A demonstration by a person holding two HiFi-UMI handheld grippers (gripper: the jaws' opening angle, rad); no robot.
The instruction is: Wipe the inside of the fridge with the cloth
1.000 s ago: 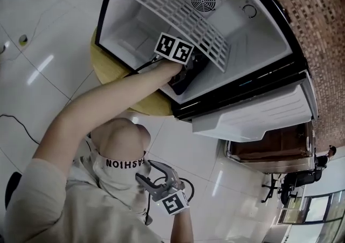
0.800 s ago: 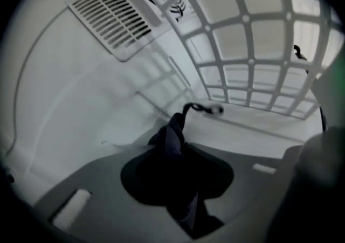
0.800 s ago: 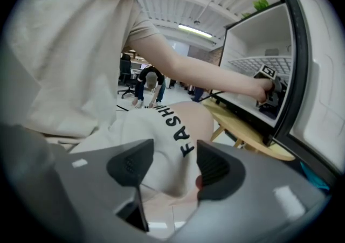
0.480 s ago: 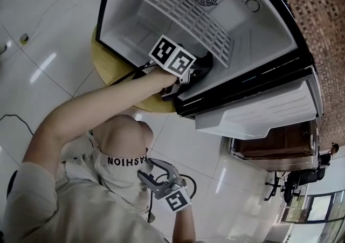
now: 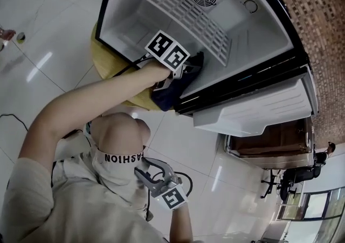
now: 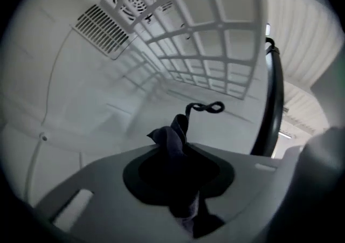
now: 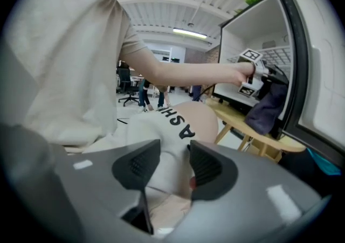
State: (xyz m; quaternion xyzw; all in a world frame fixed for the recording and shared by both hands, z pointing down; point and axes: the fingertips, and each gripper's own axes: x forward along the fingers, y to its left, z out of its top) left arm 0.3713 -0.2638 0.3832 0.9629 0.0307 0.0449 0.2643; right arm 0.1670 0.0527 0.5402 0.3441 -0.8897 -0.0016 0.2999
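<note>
Left gripper point(image 6: 180, 172) jaws, just eased slightly, are clamped on a crumpled dark blue cloth point(image 5: 164, 96). It is seemingly draped over the open white fridge's point(image 5: 259, 37) sill at 7 o'clock.

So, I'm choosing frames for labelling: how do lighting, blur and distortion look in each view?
Head view: evenly lit and sharp, glare streaks on the floor tiles. Left gripper view: fisheye, dark corners; the cloth is nearly black, the wire shelf casts soft shadows. Right gripper view: same fisheye; the ceiling light is overexposed.
</note>
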